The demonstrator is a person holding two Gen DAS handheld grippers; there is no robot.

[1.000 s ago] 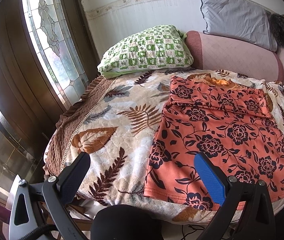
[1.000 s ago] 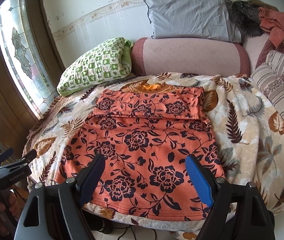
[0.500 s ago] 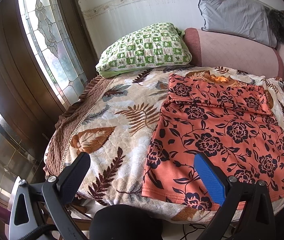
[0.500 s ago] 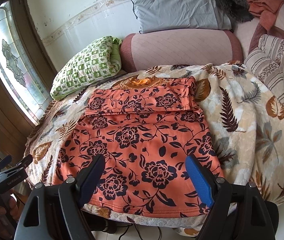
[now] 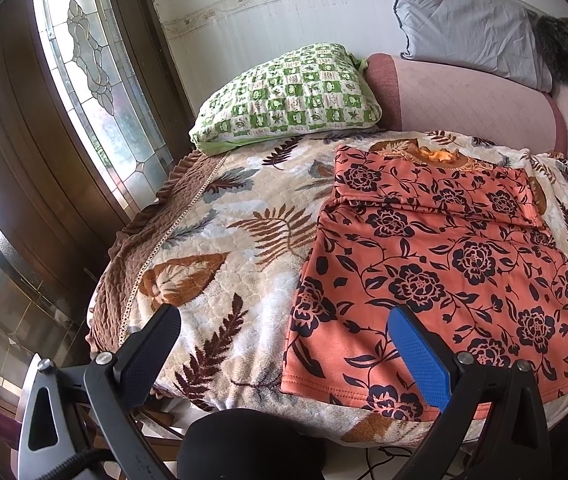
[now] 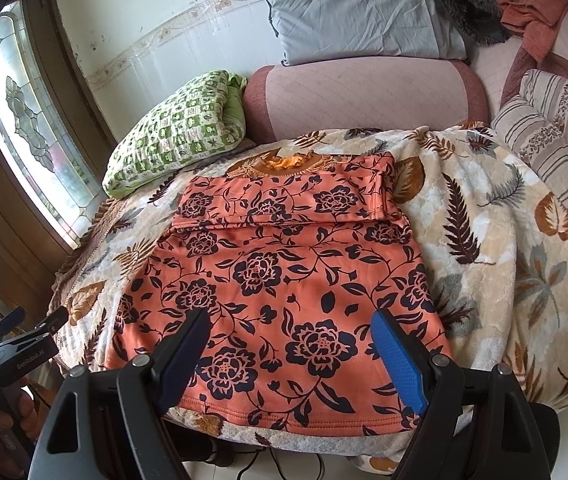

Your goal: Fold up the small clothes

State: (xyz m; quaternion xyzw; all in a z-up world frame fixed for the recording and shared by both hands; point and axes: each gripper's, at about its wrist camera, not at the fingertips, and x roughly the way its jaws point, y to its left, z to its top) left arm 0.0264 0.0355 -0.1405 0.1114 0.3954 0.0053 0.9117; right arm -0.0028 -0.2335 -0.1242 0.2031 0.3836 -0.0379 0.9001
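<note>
The left tongs [image 5: 284, 340] hang wide and hold nothing, near the shirt's [image 5: 436, 280] near left corner; the right tongs [image 6: 292, 340] gape as wide, also holding nothing, above the near hem [image 6: 304, 426]. The shirt lies flat on the leaf-print blanket [image 6: 484, 240], its far part already turned over in a band across its width, collar at the far edge; it looks a thin, light, limp knit, likely to sag and slide on itself, so one jaw must slip under an edge; the two near hem corners seem the best holds, pinched through both layers. The hem runs close along the bed's near edge, so a tug toward the near side could drag it off. Bare blanket lies left and right of the shirt; the green pillow [image 5: 284, 92] and pink bolster [image 6: 364, 96] stand well apart at the far side, leaving room to fold away.
</note>
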